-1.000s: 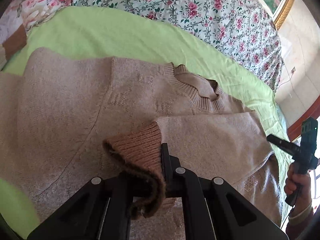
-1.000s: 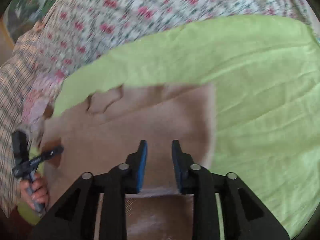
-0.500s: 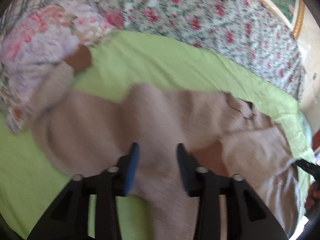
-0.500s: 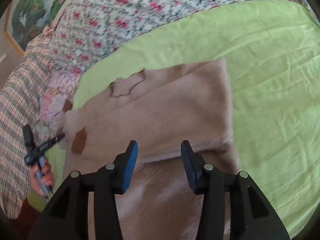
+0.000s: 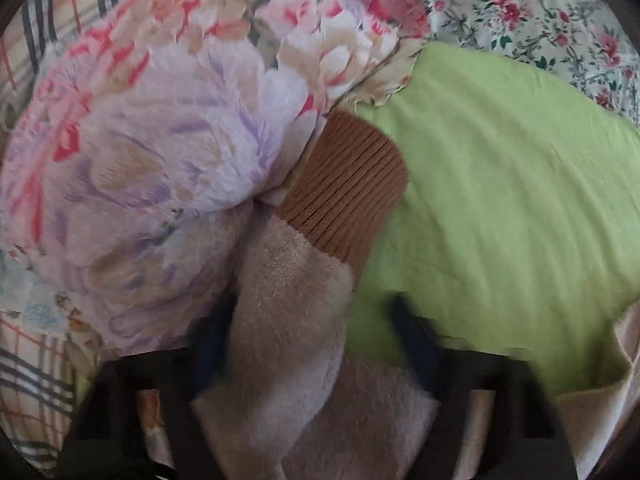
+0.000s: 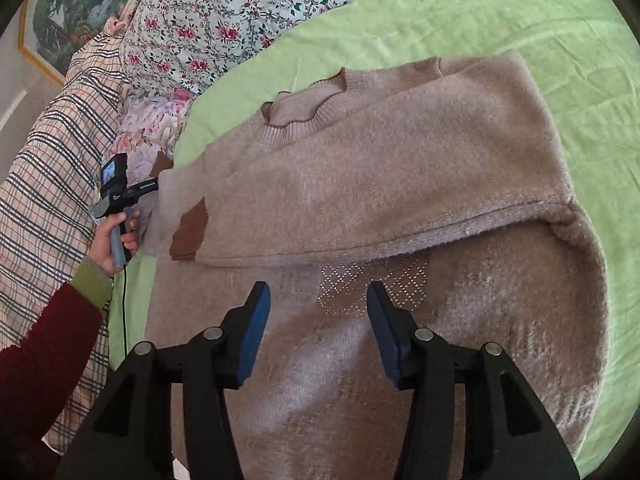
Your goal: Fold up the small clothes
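Observation:
A beige knit sweater (image 6: 380, 184) lies on the green sheet (image 6: 440, 12), with one sleeve folded across its chest and that sleeve's brown cuff (image 6: 190, 236) resting on the body. The other sleeve (image 5: 288, 308), ending in a brown ribbed cuff (image 5: 344, 192), runs up between the jaws of my left gripper (image 5: 312, 340). Those jaws are closing, and the right-hand finger still stands apart from the cloth. The right wrist view shows this gripper (image 6: 150, 186) in a hand at the sweater's left edge. My right gripper (image 6: 318, 320) hovers over the sweater's lower body, jaws opening with nothing between them.
A lilac floral pillow (image 5: 160, 140) presses against the sleeve on the left. A plaid cloth (image 6: 52, 160) and a rose-print quilt (image 6: 224, 8) border the sheet. A person's hand (image 6: 108, 240) and dark red sleeve come in from the left.
My left gripper let go of the cuff it had laid on the sweater, opened, and swung left to the other sleeve beside the pillow. The right gripper's jaws have widened.

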Demonstrator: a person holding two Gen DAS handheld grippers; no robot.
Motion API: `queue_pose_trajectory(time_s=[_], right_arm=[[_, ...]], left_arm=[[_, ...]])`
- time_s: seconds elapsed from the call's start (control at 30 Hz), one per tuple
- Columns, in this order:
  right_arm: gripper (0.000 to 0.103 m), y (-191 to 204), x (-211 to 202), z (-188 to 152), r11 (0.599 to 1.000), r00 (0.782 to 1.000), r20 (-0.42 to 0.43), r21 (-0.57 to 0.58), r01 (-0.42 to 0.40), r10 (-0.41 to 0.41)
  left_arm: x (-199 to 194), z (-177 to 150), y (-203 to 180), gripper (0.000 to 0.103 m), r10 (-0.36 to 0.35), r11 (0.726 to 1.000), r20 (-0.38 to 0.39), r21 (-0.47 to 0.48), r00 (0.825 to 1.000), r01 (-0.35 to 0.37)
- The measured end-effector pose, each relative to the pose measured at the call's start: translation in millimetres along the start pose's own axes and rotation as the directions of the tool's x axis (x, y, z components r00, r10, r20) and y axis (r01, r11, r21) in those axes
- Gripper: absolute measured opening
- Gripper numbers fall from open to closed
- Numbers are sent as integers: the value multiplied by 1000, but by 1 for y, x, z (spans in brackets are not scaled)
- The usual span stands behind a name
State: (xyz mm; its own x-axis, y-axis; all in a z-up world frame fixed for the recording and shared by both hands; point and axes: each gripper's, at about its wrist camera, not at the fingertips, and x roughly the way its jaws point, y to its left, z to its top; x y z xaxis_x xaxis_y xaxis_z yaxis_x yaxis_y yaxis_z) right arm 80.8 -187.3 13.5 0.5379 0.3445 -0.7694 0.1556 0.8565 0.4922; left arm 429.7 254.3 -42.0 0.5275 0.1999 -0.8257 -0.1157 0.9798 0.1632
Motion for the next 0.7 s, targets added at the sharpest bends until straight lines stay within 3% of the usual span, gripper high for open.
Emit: queue_pose_trajectory(time_s=[0.03,0.17,0.27,0.37,0.47,0.57,0.67,0.7], right_arm=[[52,0,0,1,1000,1000,0,0,0,0],[52,2,0,1,1000,1000,18,6,-6,6],[52,4,0,0,1000,999,28,15,-26,26],[52,6,-4,-2,999,999,39,14,-37,37],[52,7,-11,-6,999,998,50,13,-42,41],[52,3,-21,-8,999,997,64,16,-36,35],[52,-7,-32,-9,999,996,84,36,-24,21],[52,-10,-34,-9,999,996,88,43,-19,15]], left_arm=[[4,0,4,11,-32,999,-18,-19,999,32],[-30,-8,20,8,-147,984,90,-88,985,155],[-79,-20,14,8,-257,957,193,-82,947,277],[-129,-33,-10,8,-363,923,263,-33,894,384],[-173,-52,-49,8,-491,861,302,26,817,507],[-199,-67,-107,8,-600,794,284,94,748,601],[-209,-81,-165,8,-674,737,230,155,702,657],[-211,-87,-184,8,-690,724,206,172,694,668]])
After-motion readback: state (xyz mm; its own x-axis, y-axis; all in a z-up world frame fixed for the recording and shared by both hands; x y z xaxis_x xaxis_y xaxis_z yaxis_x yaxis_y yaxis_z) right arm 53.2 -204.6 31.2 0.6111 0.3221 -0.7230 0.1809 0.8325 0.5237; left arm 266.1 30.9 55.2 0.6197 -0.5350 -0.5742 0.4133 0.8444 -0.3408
